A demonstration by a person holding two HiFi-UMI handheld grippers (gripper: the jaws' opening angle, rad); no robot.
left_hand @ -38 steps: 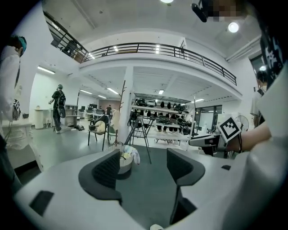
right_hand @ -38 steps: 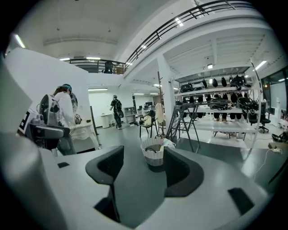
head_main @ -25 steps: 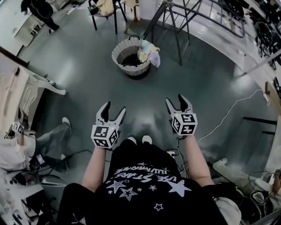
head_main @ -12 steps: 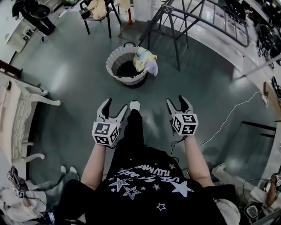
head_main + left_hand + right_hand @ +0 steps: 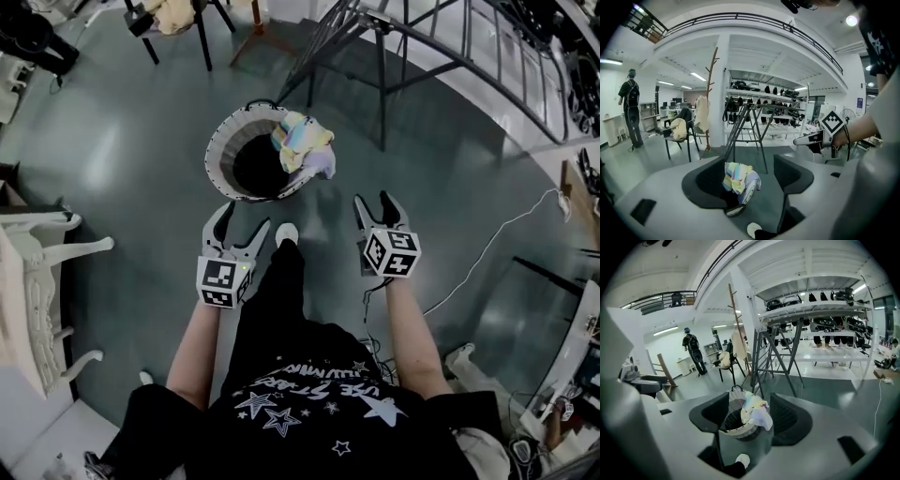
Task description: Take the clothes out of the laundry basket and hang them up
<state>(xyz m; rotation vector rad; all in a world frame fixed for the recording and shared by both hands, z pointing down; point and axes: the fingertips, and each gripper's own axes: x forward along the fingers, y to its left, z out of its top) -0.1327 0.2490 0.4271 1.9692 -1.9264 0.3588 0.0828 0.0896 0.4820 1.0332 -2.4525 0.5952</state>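
A round white woven laundry basket [image 5: 221, 155] stands on the floor just ahead of me. A pastel yellow, blue and lilac garment [image 5: 302, 142] hangs over its right rim. Both grippers are held at waist height short of the basket. My left gripper [image 5: 236, 223] is open and empty, and so is my right gripper [image 5: 374, 205]. In the left gripper view the garment [image 5: 738, 177] shows between the jaws, far off. The right gripper view frames the basket [image 5: 738, 420] and garment [image 5: 756, 413] the same way. A grey metal drying rack [image 5: 441, 56] stands behind the basket to the right.
A black chair [image 5: 173, 17] with cream clothes on it stands far left of the rack, beside a wooden coat stand [image 5: 712, 89]. A white ornate chair [image 5: 33, 281] is at my left. A white cable [image 5: 487, 248] runs across the floor on my right. A person [image 5: 692, 350] stands far off.
I have walked forward: the basket has come nearer and now lies just beyond the grippers. One foot has stepped ahead. Both grippers stay open and level.
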